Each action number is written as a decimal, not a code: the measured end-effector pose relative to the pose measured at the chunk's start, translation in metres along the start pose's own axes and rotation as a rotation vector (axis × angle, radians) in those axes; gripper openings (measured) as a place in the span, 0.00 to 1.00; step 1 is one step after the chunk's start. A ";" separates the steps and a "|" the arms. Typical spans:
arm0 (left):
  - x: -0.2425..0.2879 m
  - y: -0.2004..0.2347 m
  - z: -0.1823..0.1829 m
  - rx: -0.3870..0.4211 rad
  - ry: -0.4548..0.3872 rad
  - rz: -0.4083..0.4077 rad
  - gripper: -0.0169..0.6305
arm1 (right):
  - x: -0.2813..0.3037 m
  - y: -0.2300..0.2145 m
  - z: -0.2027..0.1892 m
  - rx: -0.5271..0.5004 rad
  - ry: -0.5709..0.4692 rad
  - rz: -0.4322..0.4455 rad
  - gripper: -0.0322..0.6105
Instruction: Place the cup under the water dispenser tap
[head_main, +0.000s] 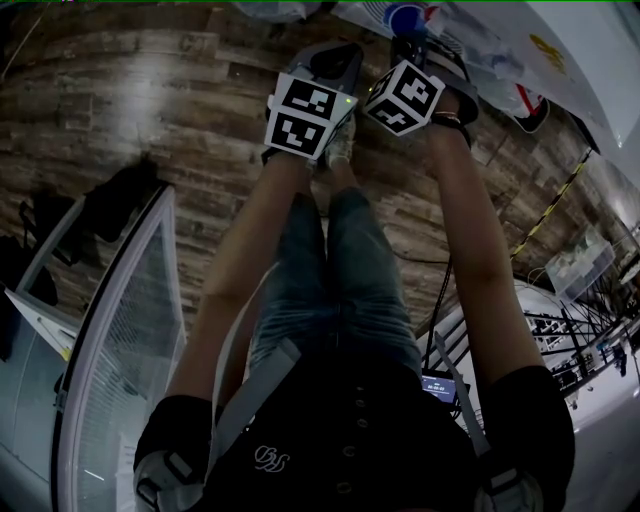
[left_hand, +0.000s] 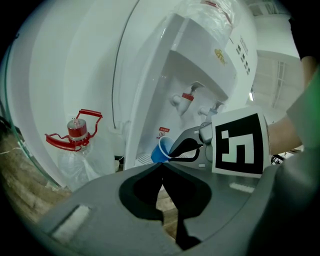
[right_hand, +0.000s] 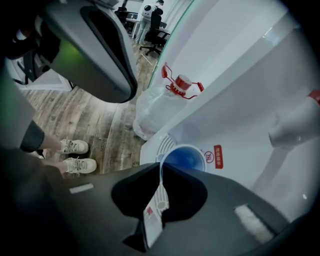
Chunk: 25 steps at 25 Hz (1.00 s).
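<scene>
A blue paper cup (right_hand: 184, 159) with a white rim hangs tilted over the grille of the drip tray (right_hand: 163, 145) of a white water dispenser (left_hand: 200, 60). My right gripper (right_hand: 161, 167) is shut on the cup's near wall. In the left gripper view the cup (left_hand: 161, 150) sits below and left of the red tap (left_hand: 187, 97) and the second tap (left_hand: 215, 107). My left gripper (left_hand: 162, 163) is a little behind, its jaws shut with nothing between them. In the head view both marker cubes (head_main: 305, 115) point at the dispenser.
A clear water bottle with a red handle (left_hand: 75, 132) stands on the floor left of the dispenser. A glass panel in a white frame (head_main: 130, 330) runs along the left. The floor is wooden planks (head_main: 150, 90); the person's shoes (right_hand: 75, 155) are close by.
</scene>
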<state>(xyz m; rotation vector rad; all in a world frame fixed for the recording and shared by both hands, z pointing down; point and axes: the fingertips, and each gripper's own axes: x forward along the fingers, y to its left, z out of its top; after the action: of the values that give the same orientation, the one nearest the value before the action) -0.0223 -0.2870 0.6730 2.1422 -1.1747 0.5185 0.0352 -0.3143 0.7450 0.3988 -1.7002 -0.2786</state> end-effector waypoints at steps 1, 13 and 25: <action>0.000 0.000 0.000 -0.002 0.002 -0.001 0.02 | 0.001 0.000 0.000 0.004 -0.001 0.001 0.07; 0.000 -0.003 0.004 -0.004 -0.003 -0.015 0.02 | -0.002 0.000 -0.002 0.028 -0.006 0.012 0.08; -0.005 -0.006 0.009 0.000 -0.011 -0.015 0.02 | -0.007 0.002 0.002 0.033 -0.014 0.020 0.13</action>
<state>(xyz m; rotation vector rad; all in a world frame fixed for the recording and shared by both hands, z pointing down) -0.0197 -0.2882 0.6619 2.1548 -1.1634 0.5005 0.0339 -0.3100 0.7391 0.4048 -1.7237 -0.2401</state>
